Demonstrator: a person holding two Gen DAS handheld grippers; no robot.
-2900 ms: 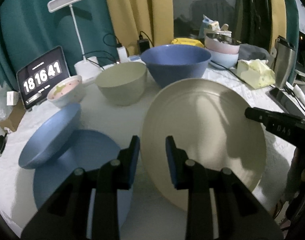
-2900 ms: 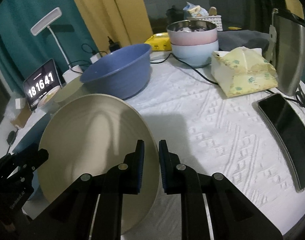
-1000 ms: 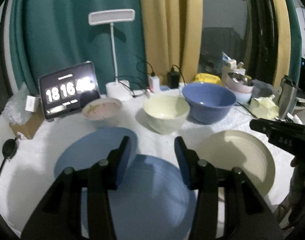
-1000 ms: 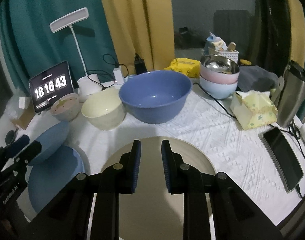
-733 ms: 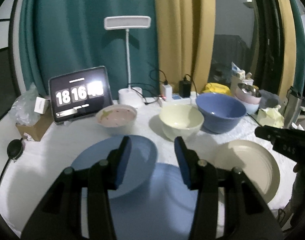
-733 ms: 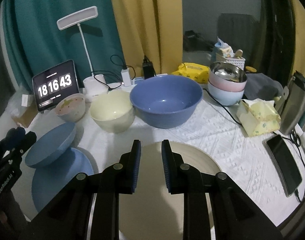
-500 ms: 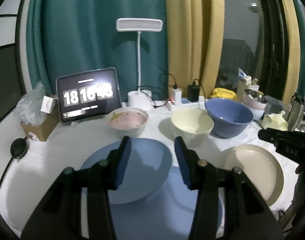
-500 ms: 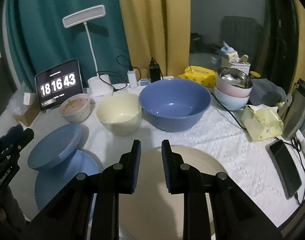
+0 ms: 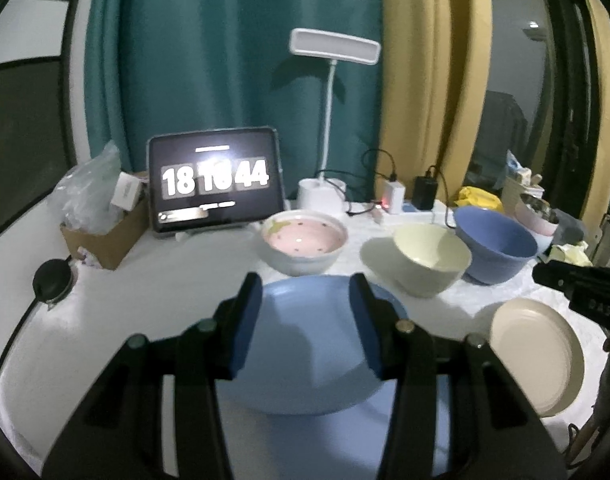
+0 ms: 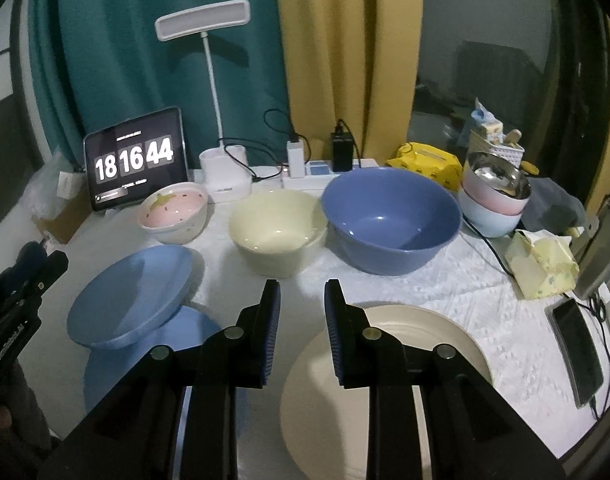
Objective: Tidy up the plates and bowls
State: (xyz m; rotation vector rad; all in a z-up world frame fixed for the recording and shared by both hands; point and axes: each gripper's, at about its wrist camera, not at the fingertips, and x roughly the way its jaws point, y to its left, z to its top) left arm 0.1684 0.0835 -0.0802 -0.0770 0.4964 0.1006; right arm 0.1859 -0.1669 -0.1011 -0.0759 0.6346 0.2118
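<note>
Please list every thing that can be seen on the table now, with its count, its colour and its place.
Shallow dish: 1, blue, tilted on the blue plate, left.
Flat plate: 1, blue, under the dish.
Cream plate: 1, front right.
Bowls: pink, cream, blue, in a row.
Stacked bowls: back right.
Tablet clock: 1, black, back left.
Lamp: 1, white, rear.
Phone: 1, black, right edge.
Left gripper: open, empty.
Right gripper: open, empty.

Three bowls [image 10: 279, 232] stand behind two plates [image 10: 385, 380]; a tilted dish [image 10: 133, 296] seemingly rests on the left plate.
</note>
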